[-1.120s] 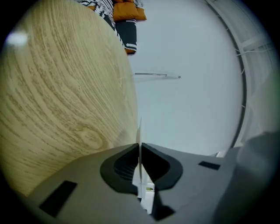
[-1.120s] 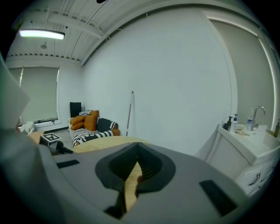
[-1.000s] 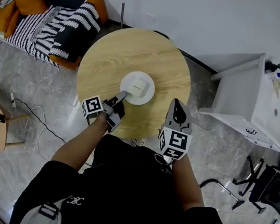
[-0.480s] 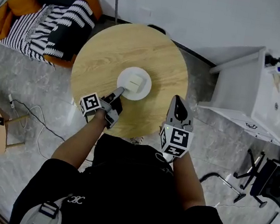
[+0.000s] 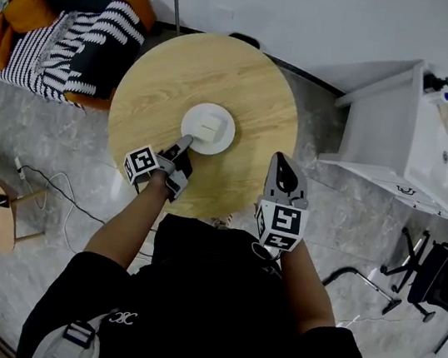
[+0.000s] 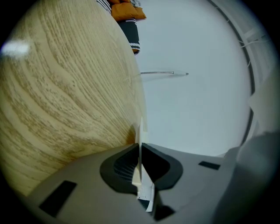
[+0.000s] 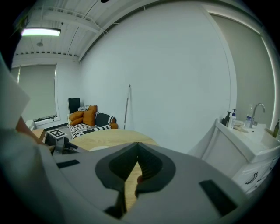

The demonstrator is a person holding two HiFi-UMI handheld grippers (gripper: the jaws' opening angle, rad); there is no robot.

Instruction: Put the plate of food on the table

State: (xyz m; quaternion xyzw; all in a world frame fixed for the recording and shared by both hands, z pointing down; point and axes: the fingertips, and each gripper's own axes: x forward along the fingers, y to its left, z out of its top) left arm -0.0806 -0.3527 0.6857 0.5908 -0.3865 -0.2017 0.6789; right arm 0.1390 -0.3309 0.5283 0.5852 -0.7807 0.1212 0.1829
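Round and pale, the wooden table [image 5: 246, 93] fills the middle of the head view, and the work is happening at its centre. The left gripper [image 5: 183, 142] is pinching the near rim of the white plate [image 5: 224, 134]. Its own view shows the thin rim edge-on between the two pads, with wood grain close alongside. On the plate sits a pale square block of food [image 5: 209, 124]; what kind of food cannot be told. The right gripper [image 5: 281, 164] hangs over the table's near edge, well apart from the plate, with its jaws pressed together on nothing.

Over the last second the plate has shrunk a little against the tabletop while the grip stayed on. This suggests it has been lowered and now lies on the wood near the table's middle, or just above it. If so, the placing is nearly finished, and what remains is to let go of the rim and draw the left gripper back without dragging the plate.

Further out, a sofa with a striped throw and orange cushions [image 5: 70, 32] stands behind the table, and a white sink unit [image 5: 430, 156] stands to the right.
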